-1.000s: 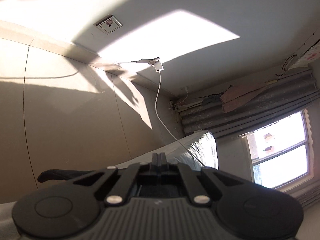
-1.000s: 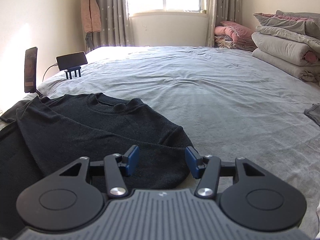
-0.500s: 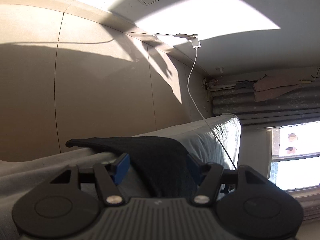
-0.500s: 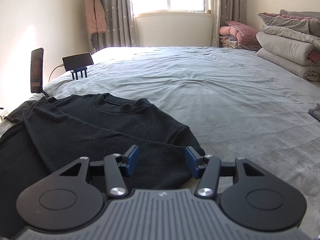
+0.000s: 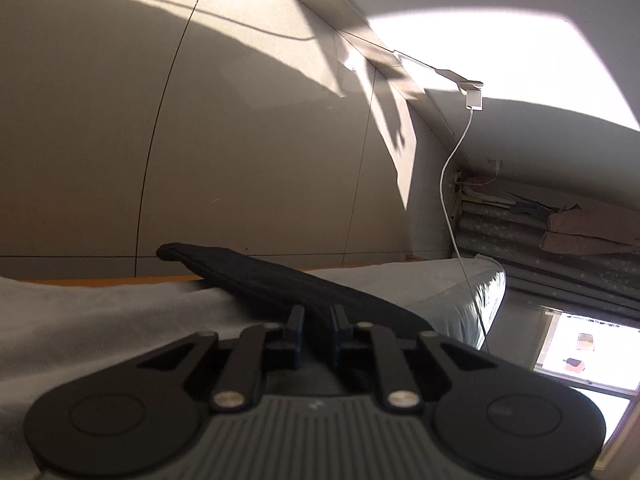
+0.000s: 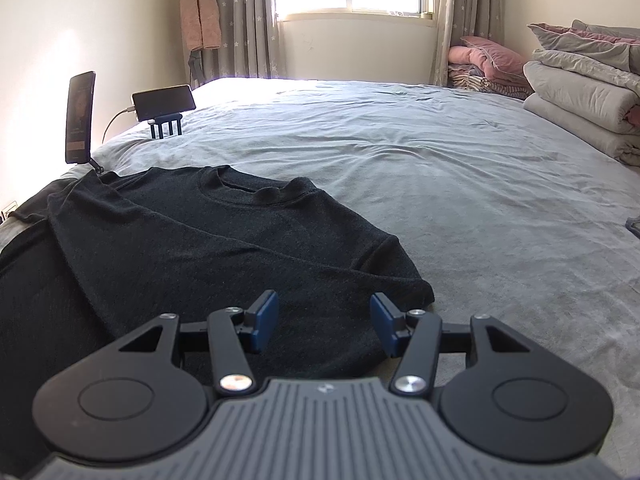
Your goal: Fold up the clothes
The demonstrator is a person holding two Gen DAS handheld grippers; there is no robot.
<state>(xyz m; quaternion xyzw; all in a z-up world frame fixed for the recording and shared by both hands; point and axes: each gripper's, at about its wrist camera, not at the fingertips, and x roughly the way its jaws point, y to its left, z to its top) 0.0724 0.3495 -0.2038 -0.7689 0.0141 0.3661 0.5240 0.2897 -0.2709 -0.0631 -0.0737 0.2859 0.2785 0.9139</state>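
Left wrist view: the left claw (image 5: 317, 322) is closed on a fold of a black sweater (image 5: 256, 276), its 2 fingers nipped together with dark knit fabric pinched between them. Half a second ago those fingers were standing apart around the same cloth, and a second ago the camera was tilted far more toward the ceiling with the claw shut on nothing. So the hand has been dropping toward the bed (image 5: 100, 320), rolling level, and taking hold. The sleeve end is sticking out past the claw, up and to the left, over the grey bedsheet. A white charging cable (image 5: 452, 184) is hanging down the wall behind.

Right wrist view: the right claw (image 6: 324, 322) is standing about half open, gripping nothing, with its blue pads (image 6: 266, 320) hovering just over the lower edge of the sweater (image 6: 200, 248). It has hardly moved over the last second. The sweater is lying flat on the bed (image 6: 460, 184), neckline toward the window, with one sleeve already folded across the body. 2 phones (image 6: 162, 102) are propped near the left edge, and folded quilts (image 6: 580, 92) are stacked at the right.

With 1 side now gripped, the next fold probably needs the right claw to close on the hem as well.
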